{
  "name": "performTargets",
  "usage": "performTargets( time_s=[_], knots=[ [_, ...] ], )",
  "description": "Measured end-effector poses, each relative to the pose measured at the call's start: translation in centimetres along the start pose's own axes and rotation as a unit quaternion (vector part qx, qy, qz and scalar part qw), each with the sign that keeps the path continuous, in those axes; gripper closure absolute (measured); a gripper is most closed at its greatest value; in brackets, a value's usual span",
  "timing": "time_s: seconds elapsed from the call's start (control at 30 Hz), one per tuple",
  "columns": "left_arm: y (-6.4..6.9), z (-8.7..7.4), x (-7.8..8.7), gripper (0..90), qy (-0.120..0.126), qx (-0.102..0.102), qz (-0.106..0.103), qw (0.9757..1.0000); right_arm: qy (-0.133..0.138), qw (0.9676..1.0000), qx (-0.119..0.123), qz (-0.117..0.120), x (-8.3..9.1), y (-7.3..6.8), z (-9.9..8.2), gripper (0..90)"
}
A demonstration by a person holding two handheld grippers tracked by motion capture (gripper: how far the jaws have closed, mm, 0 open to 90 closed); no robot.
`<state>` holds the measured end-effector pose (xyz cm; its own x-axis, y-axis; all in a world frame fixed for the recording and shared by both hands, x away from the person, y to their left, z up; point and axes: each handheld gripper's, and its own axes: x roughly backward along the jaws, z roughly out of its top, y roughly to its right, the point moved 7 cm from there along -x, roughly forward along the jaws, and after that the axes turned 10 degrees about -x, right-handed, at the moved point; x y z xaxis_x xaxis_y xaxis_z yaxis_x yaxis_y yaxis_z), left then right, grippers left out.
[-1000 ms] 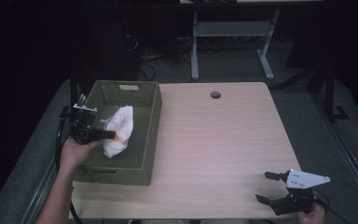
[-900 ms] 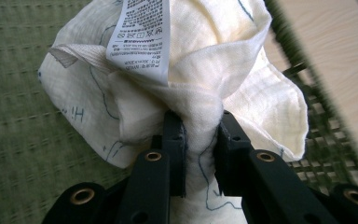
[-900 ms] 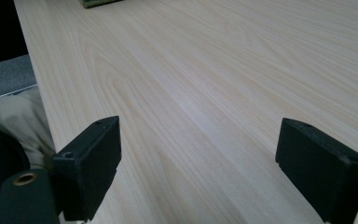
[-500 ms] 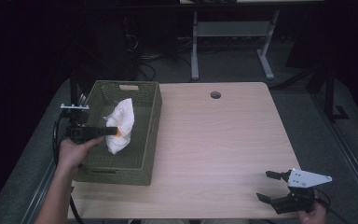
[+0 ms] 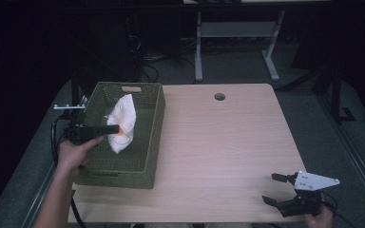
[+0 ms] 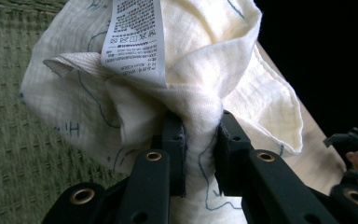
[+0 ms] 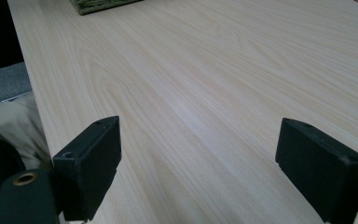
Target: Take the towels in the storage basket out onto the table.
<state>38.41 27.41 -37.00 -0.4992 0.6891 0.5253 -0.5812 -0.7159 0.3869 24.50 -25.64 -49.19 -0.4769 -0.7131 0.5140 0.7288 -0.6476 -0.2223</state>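
Observation:
A cream white cloth (image 5: 122,122) with thin blue markings and a care label (image 6: 133,39) hangs above the green woven basket (image 5: 147,156) at the table's left. My left gripper (image 5: 116,129) is shut on a bunched fold of the cloth (image 6: 200,140), holding it up over the basket's inside. The cloth's lower end reaches down toward the basket floor. My right gripper (image 5: 272,187) rests low at the table's front right corner, jaws wide open with nothing between them (image 7: 198,163).
The light wooden table (image 5: 228,142) has a round cable hole (image 5: 219,97) near its far edge. A desk frame (image 5: 237,33) and cables stand on the dark floor behind. The basket corner (image 7: 105,4) lies far ahead of my right gripper.
My left gripper has lifted the cloth higher out of the basket, so it now stands taller and stretched. The right gripper has stayed in place.

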Motion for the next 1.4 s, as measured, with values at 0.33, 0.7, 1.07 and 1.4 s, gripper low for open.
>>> performTargets(
  time_s=[0.33,0.7,1.07,1.4],
  knots=[
    [1.3,1.4,0.3,76.9,0.025,0.001,-0.024,0.9994,0.006,1.0,-0.001,-0.001,0.1,0.1,0.1,13.8],
    [2.8,2.3,0.0,76.8,0.033,-0.003,-0.042,0.9986,0.01,0.9999,-0.001,0.002,0.2,-0.1,0.2,13.8],
    [4.4,3.8,-0.7,76.8,0.034,-0.014,-0.065,0.9972,0.008,1.0,0.0,0.001,0.2,-0.1,0.3,13.9],
    [5.6,4.6,-1.6,76.8,0.029,-0.02,-0.073,0.9967,0.012,0.9999,0.003,0.003,0.3,-0.2,0.4,13.8]
  ],
)
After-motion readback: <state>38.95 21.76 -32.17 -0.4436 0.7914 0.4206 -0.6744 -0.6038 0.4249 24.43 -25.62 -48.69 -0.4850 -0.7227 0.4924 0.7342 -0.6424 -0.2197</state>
